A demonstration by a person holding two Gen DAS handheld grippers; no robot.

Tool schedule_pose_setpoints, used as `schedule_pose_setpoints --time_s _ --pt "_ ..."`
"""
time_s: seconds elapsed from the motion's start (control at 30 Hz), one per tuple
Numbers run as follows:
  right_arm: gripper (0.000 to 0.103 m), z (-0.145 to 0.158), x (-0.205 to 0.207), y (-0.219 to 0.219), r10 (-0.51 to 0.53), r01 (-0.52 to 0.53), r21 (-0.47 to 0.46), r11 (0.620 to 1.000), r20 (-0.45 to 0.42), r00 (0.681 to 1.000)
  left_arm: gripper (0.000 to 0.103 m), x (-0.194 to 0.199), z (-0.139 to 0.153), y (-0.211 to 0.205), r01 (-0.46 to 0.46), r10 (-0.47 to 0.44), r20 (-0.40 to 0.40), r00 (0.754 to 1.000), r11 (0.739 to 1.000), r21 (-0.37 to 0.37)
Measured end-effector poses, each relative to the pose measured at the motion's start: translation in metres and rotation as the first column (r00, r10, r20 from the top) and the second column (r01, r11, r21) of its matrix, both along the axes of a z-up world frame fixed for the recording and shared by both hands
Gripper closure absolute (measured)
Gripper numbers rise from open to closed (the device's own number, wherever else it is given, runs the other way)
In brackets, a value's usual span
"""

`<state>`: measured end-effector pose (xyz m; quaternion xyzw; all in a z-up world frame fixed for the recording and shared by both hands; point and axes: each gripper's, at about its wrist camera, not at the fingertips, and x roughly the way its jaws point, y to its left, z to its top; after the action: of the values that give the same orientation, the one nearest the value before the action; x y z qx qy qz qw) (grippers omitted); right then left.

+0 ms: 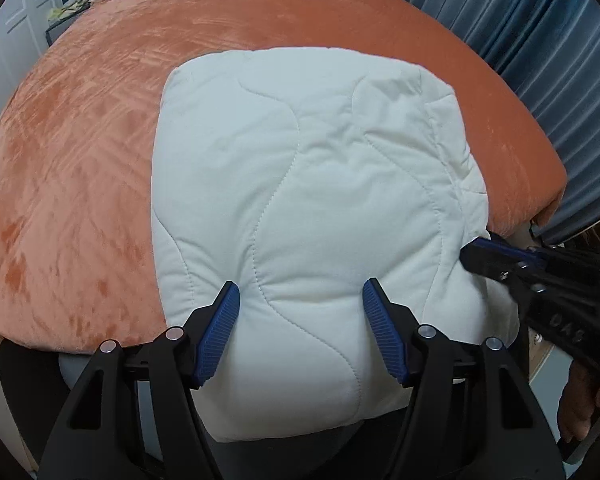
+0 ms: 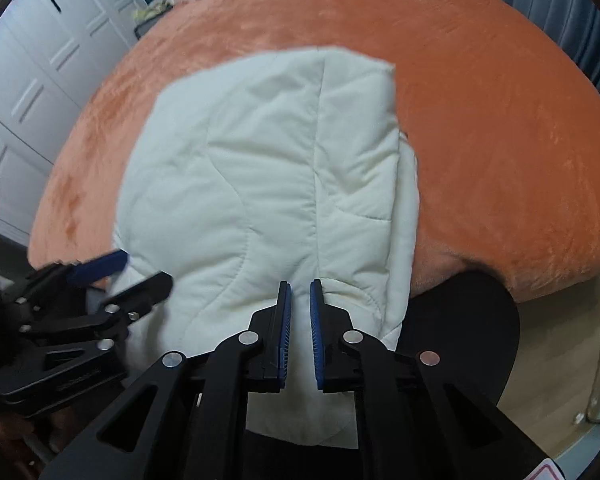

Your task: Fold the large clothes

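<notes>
Left tongs (image 1: 300, 330) wide apart over quilt's near edge, gripping nothing. Right tongs (image 2: 300, 322) almost together at near edge, grip on cloth unclear. White quilt (image 1: 300, 184) folded on orange bed (image 1: 80, 160), overhanging front. Best pinch both near corners evenly, lift together.
</notes>
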<state>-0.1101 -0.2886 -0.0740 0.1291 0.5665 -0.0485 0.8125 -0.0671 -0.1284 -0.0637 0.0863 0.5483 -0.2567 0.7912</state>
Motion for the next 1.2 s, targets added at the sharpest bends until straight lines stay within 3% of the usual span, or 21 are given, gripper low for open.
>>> schedule_pose_setpoints --time_s 0.23,0.37,0.47,0.5,0.57,0.63,0.7,0.8,0.9,1.07,1.2 --pt "0.1 -0.042 0.02 -0.002 -0.038 0.038 0.01 0.999 -0.004 0.999 0.039 0.002 -0.027 -0.012 0.003 -0.003 0.012 1.0 0.998 0.058" --pt "0.1 -0.035 0.019 -0.013 -0.055 0.055 0.046 0.997 -0.006 0.998 0.034 0.001 -0.032 -0.017 -0.002 -0.001 0.039 0.999 0.997 0.075" --pt "0.092 -0.012 0.009 -0.026 -0.108 0.101 0.138 0.985 0.039 0.993 0.032 0.001 -0.025 -0.015 -0.006 0.004 0.031 1.0 0.998 0.062" --pt "0.087 -0.002 0.005 -0.031 -0.131 0.12 0.153 0.981 0.065 0.989 0.031 0.002 -0.021 -0.013 -0.007 0.006 0.028 1.0 0.998 0.056" --pt "0.067 0.017 -0.002 -0.042 -0.18 0.161 0.144 0.976 0.126 0.976 0.028 0.003 -0.013 -0.009 -0.021 0.02 0.021 1.0 0.999 0.041" --pt "0.042 0.03 -0.004 -0.056 -0.222 0.2 0.132 0.971 0.175 0.959 0.02 0.006 -0.006 -0.004 -0.053 0.053 0.01 0.999 0.998 0.024" --pt "0.035 0.029 -0.001 -0.07 -0.26 0.236 0.146 0.961 0.179 0.949 0.012 0.013 0.001 0.006 -0.095 0.094 -0.015 0.995 0.995 -0.02" --pt "0.032 0.014 0.01 -0.091 -0.305 0.275 0.211 0.938 0.127 0.944 0.006 0.037 0.004 0.033 -0.198 0.189 -0.084 0.978 0.973 -0.115" --pt "0.032 -0.017 0.023 -0.1 -0.326 0.297 0.314 0.902 0.043 0.944 0.005 0.066 -0.009 0.061 -0.317 0.282 -0.191 0.94 0.931 -0.182" --pt "0.023 -0.056 0.037 -0.102 -0.347 0.318 0.412 0.854 -0.004 0.938 0.005 0.093 -0.049 0.077 -0.388 0.291 -0.344 0.892 0.884 -0.258" --pt "0.019 -0.083 0.039 -0.107 -0.374 0.339 0.526 0.78 -0.043 0.927 0.005 0.095 -0.066 0.07 -0.393 0.274 -0.362 0.891 0.865 -0.312"
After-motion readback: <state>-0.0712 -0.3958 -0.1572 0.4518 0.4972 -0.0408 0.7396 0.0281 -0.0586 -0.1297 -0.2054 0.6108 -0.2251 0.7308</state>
